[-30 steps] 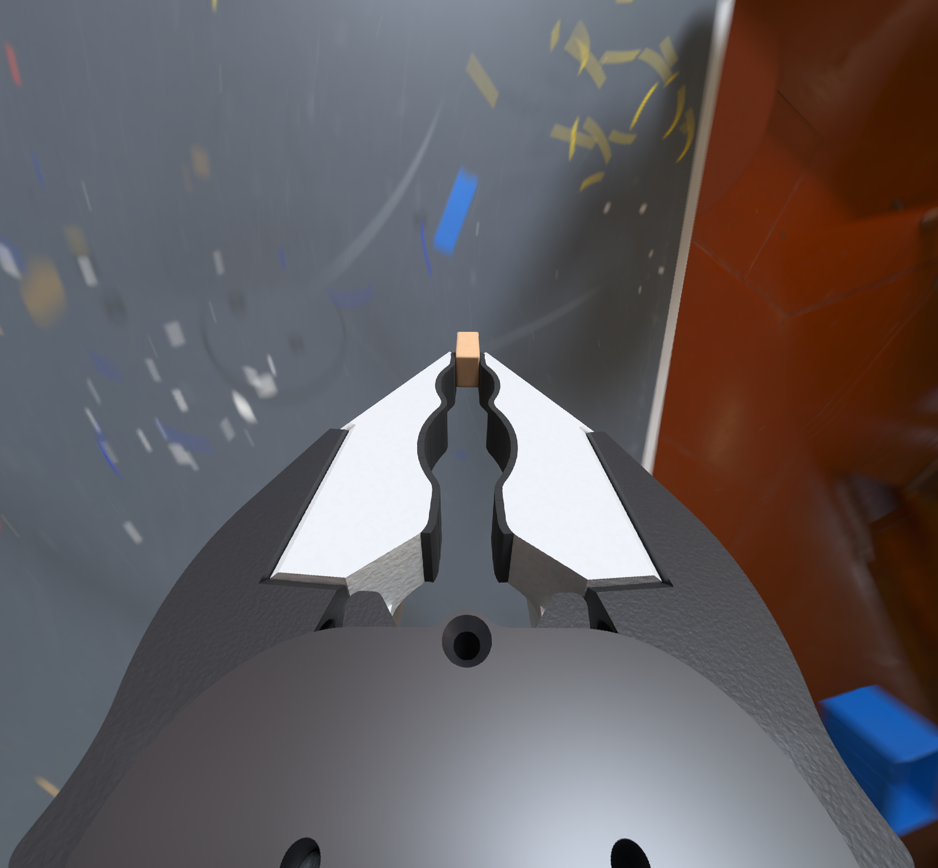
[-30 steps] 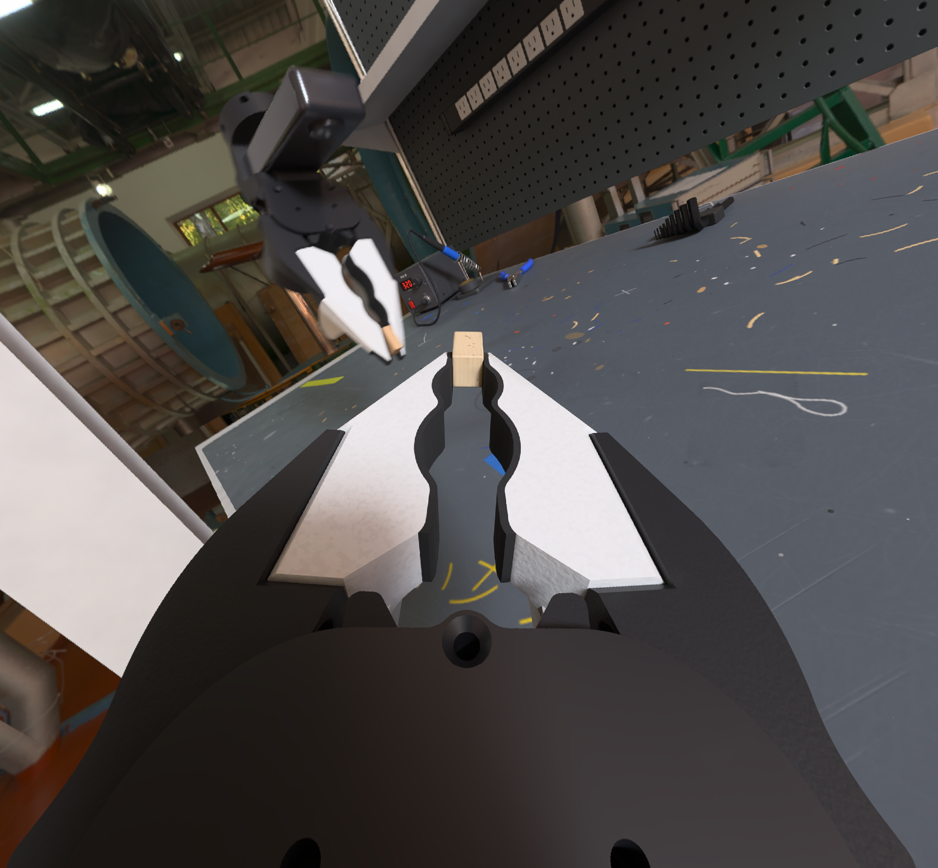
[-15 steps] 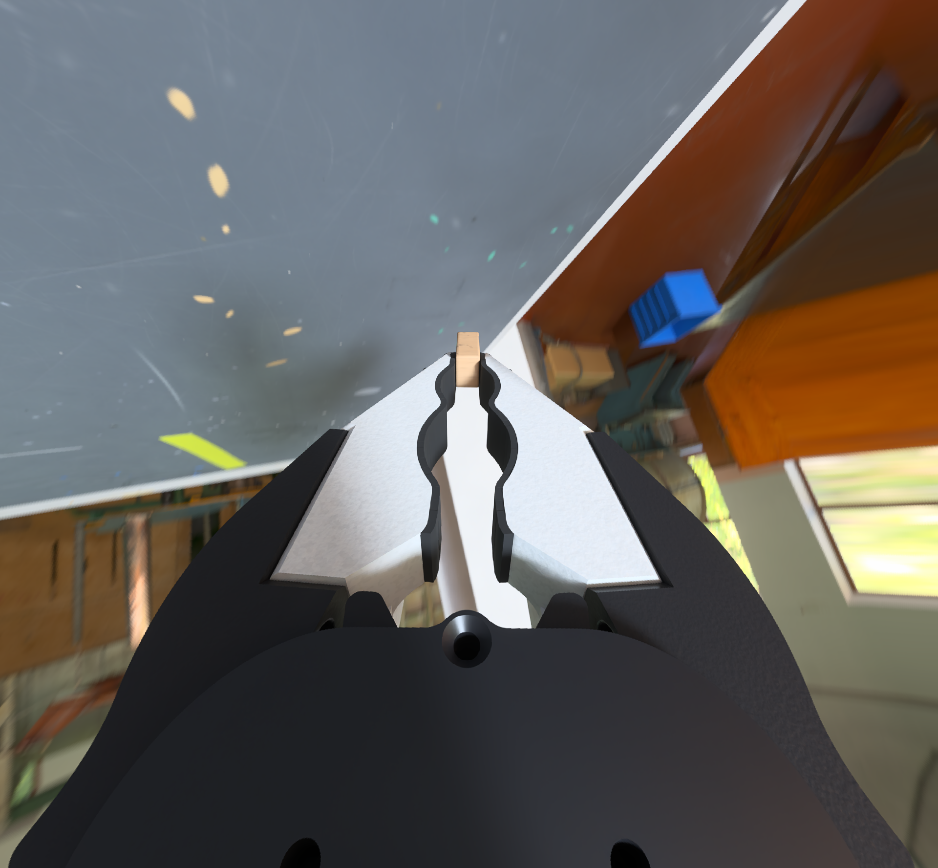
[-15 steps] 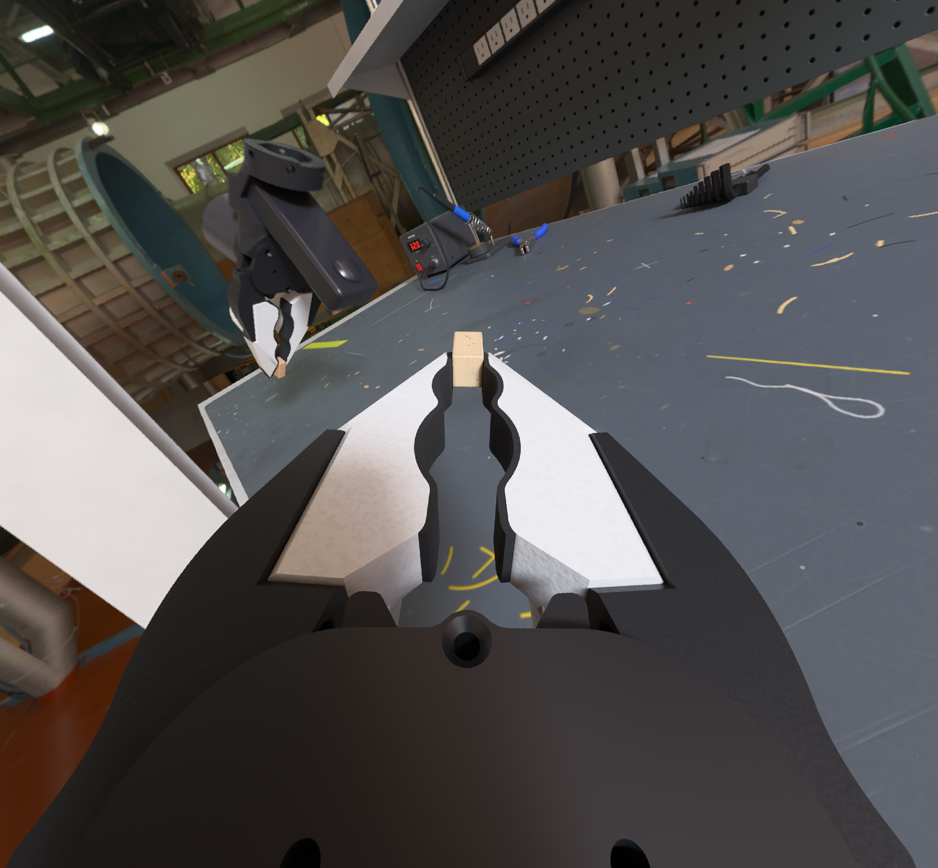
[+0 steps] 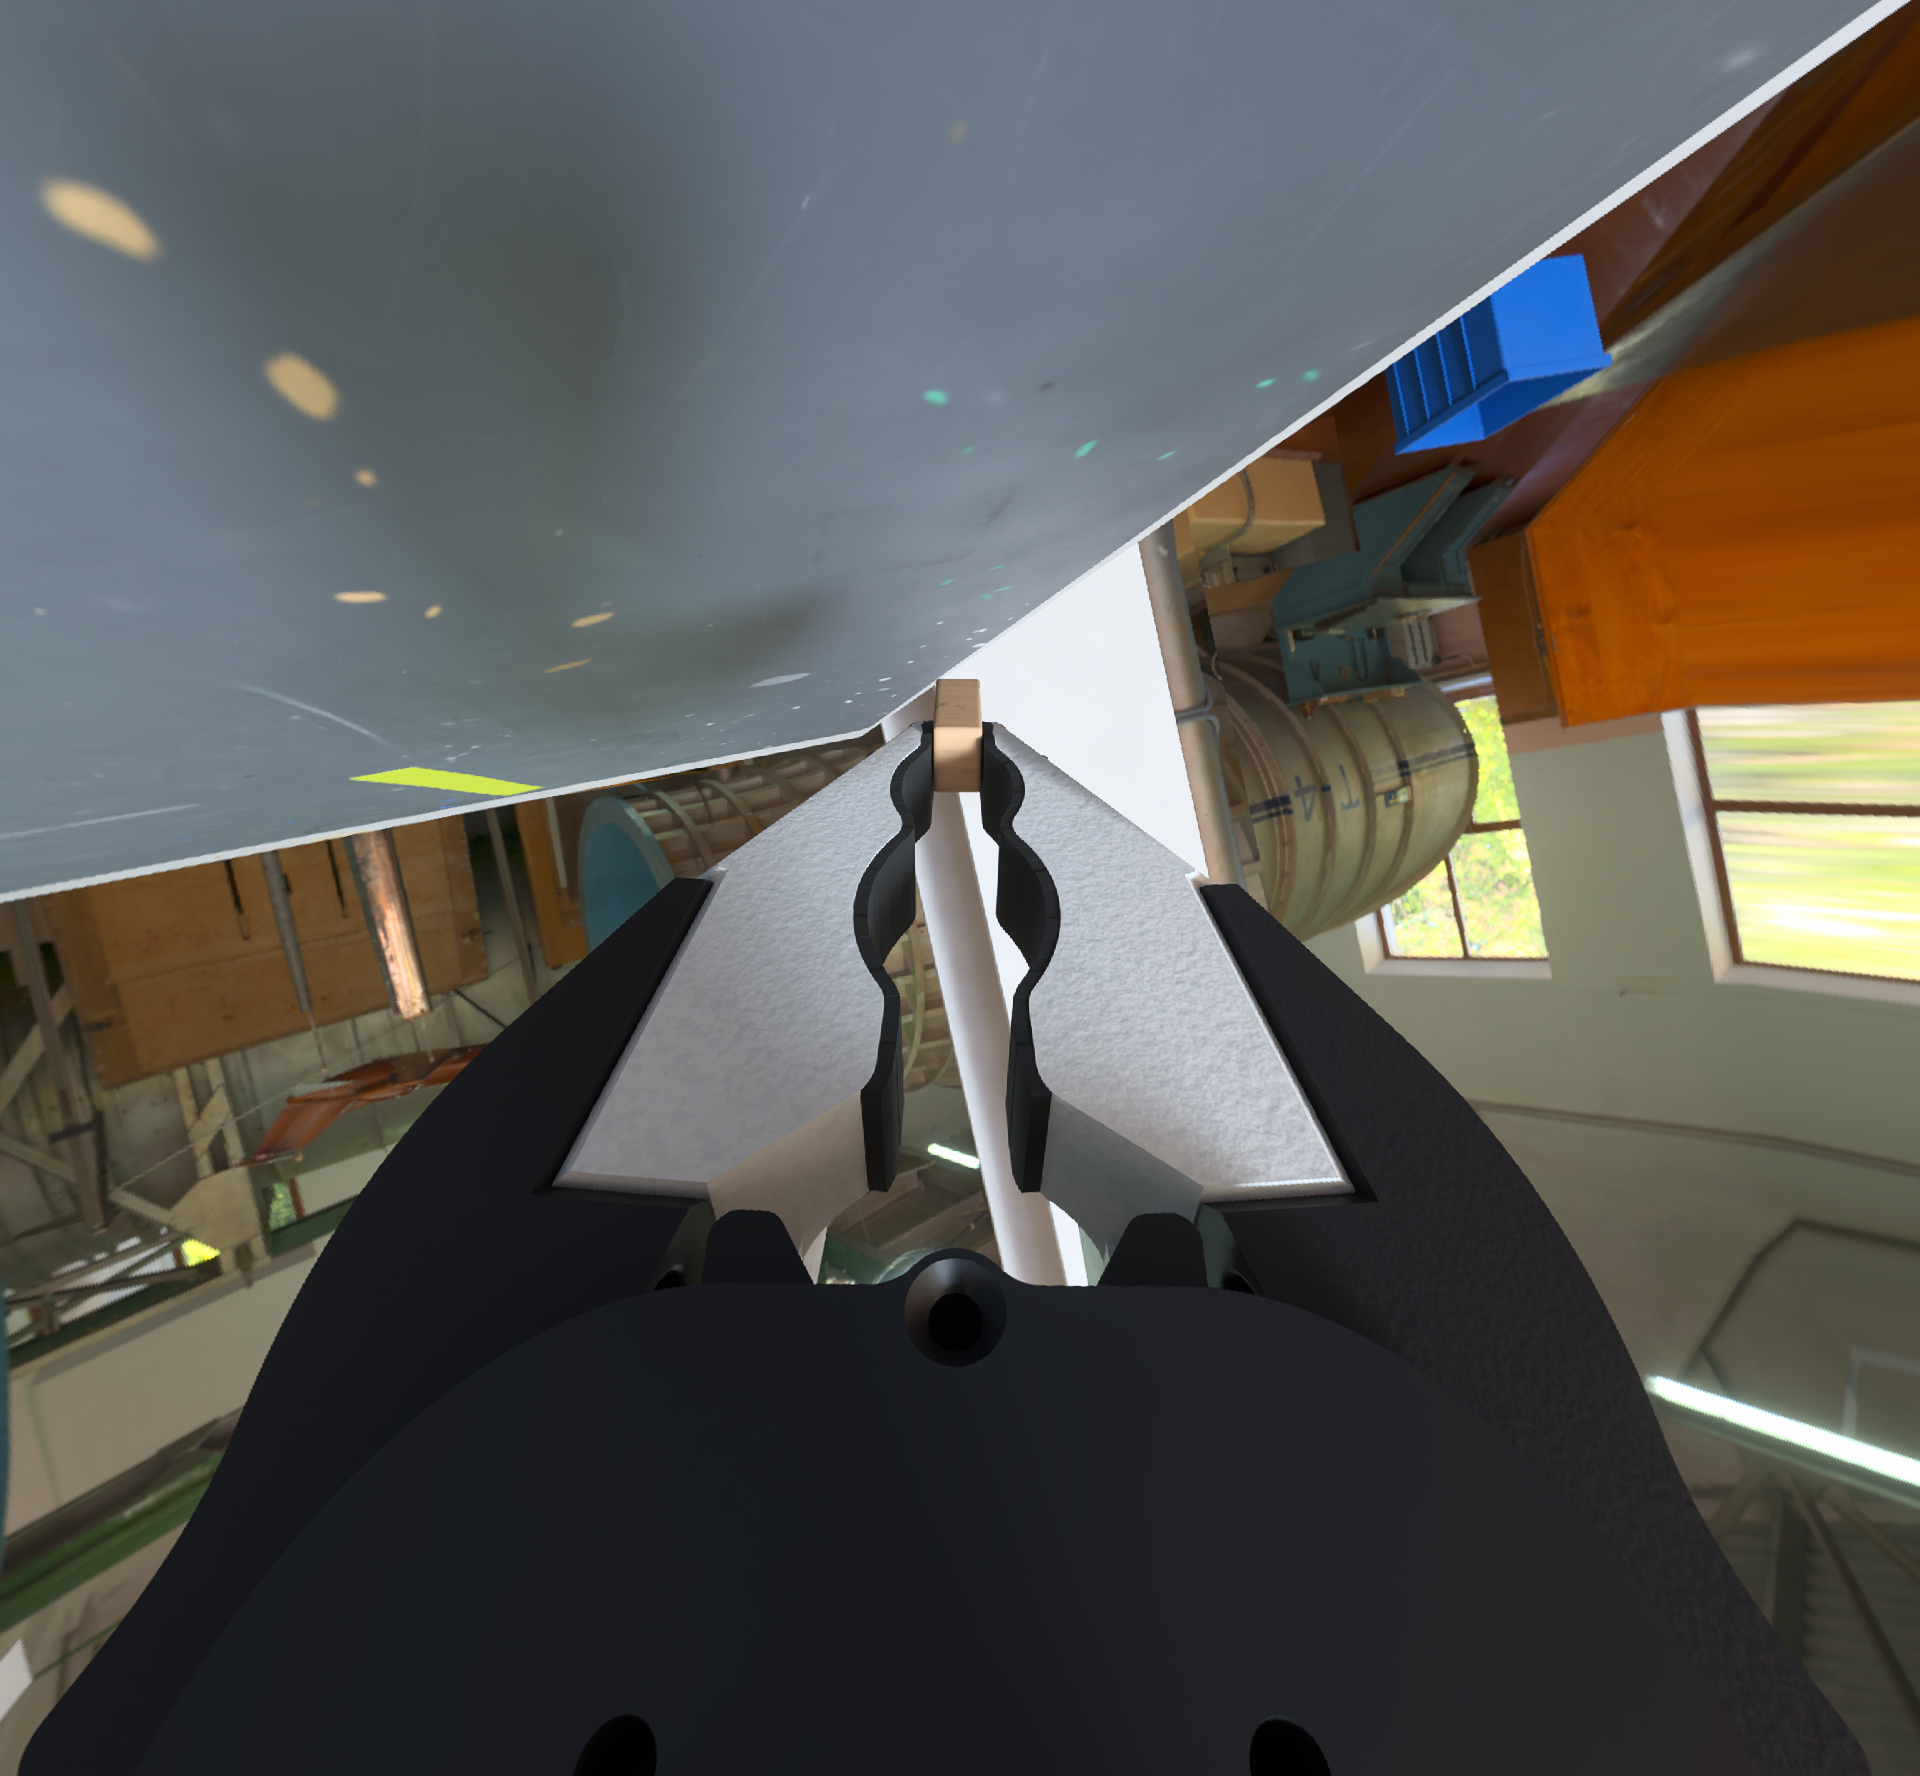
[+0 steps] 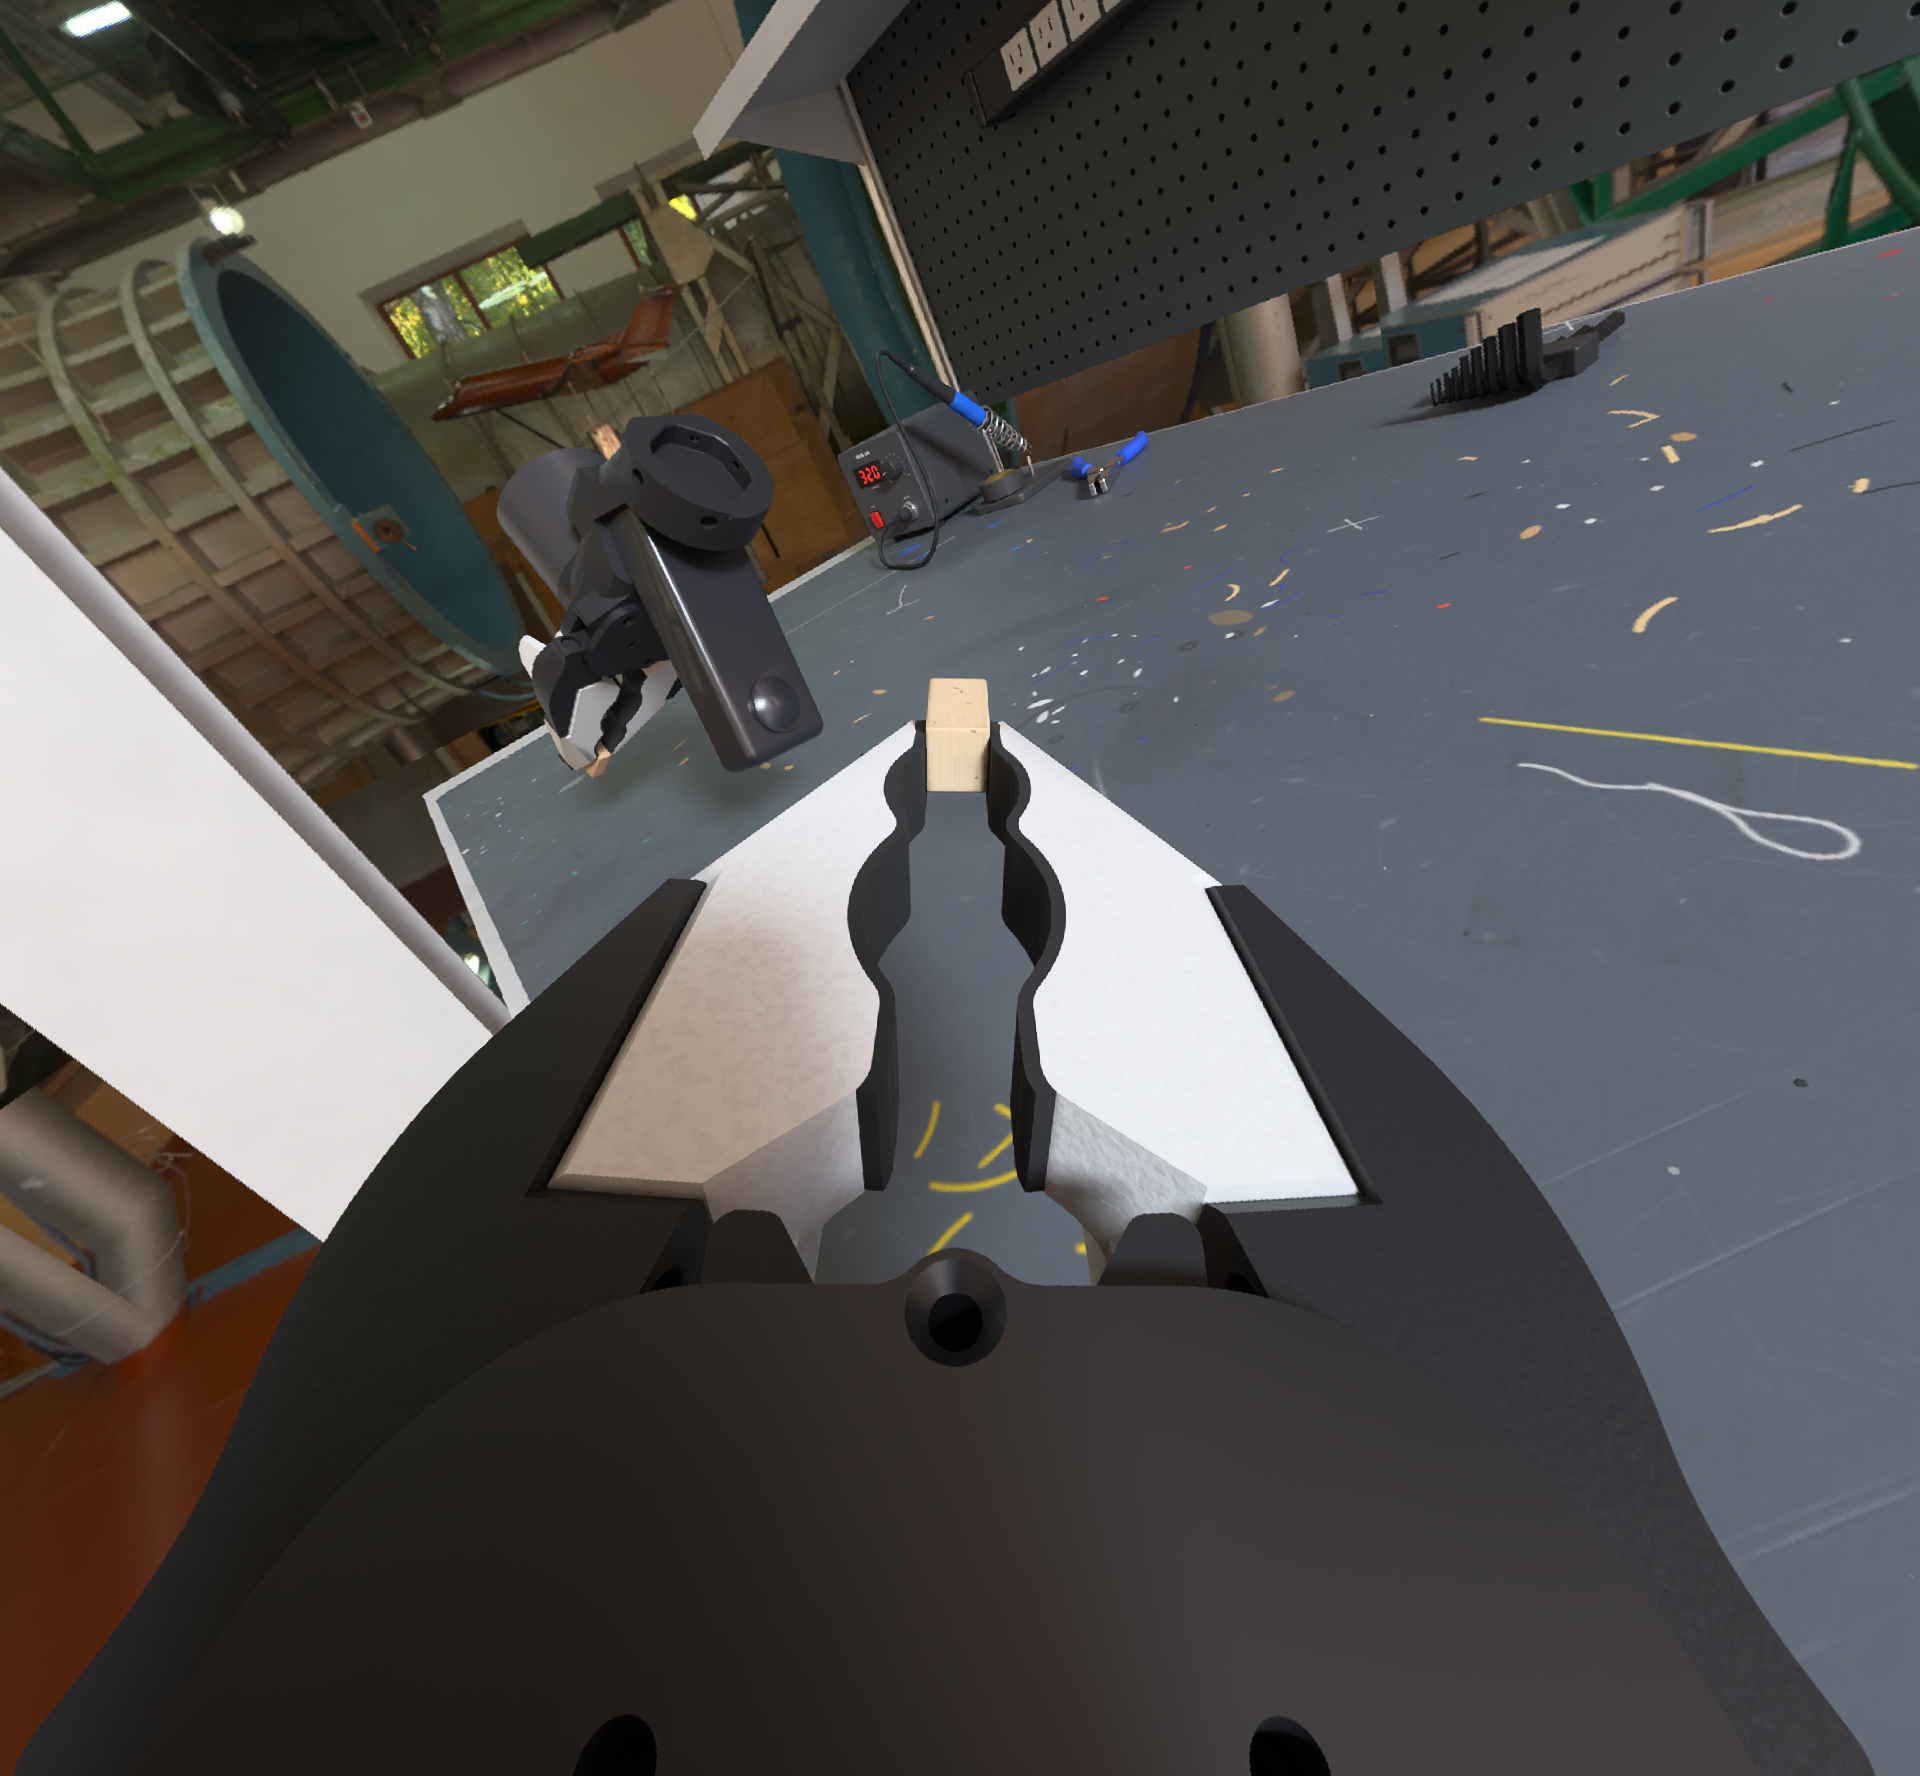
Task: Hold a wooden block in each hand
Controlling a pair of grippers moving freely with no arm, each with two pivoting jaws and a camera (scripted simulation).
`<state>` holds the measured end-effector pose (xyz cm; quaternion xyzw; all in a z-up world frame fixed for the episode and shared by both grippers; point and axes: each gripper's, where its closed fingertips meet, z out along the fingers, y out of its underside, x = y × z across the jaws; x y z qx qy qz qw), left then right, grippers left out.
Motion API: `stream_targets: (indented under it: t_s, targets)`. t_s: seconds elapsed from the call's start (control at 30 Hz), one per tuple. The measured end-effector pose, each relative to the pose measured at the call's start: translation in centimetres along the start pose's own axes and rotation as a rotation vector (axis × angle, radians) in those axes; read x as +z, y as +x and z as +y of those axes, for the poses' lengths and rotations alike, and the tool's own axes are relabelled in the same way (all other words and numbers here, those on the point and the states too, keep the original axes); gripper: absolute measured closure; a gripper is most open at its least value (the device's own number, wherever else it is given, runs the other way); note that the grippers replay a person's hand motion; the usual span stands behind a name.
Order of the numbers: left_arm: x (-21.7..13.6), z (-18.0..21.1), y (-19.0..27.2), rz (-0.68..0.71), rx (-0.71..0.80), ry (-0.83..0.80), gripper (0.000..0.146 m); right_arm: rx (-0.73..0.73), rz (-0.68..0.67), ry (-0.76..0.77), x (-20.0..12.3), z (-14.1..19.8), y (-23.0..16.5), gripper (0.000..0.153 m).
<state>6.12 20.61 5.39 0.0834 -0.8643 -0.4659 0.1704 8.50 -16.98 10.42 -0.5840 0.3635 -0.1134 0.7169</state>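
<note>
grey workbench (image 6: 1455,947), flecked with shavings; soldering station (image 6: 914,479), blue-handled pliers (image 6: 1112,464) and black rack (image 6: 1507,365) sit along its far edge.

Left gripper (image 6: 603,758): rolled over beside the bench corner (image 6: 442,796), its back turned up.
Left wrist view: bench surface (image 5: 623,272) now overhead.

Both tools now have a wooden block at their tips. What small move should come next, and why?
Probably none: just hold. The left tool is shut on its wooden block, and the right tool is shut on the other block. Both blocks sit only at the tips, clear of the grey table, so keeping the grip steady seems safest.
</note>
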Motion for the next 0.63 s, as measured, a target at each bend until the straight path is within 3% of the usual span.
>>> stream_targets:
  t_s: [0.13,0.23,0.33,0.43,0.53,0.63]
  targets:
    - [0.9,1.4,-0.1,0.056,-0.053,0.043,0.139,0.003,-0.002,0.002,0.0,0.0,0.0,0.143]
    - [1.0,0.7,0.2,0.151,-0.091,0.228,0.139,-0.001,-0.002,-0.002,0.0,0.1,-0.1,0.143]
    - [-1.2,-1.8,0.3,0.217,-0.13,0.603,0.139,0.001,-0.003,-0.001,0.0,0.0,-0.1,0.143]
    - [-6.2,-4.6,1.4,0.325,-0.132,1.113,0.139,0.008,-0.007,0.005,-0.1,-0.1,-0.1,0.143]
    - [-10.3,-6.3,1.7,0.323,-0.125,1.564,0.139,0.01,-0.009,0.004,-0.1,0.0,-0.1,0.143]
    - [-12.0,-7.8,2.1,0.28,-0.112,1.786,0.139,-0.003,-0.035,-0.026,0.2,0.4,-0.7,0.143]
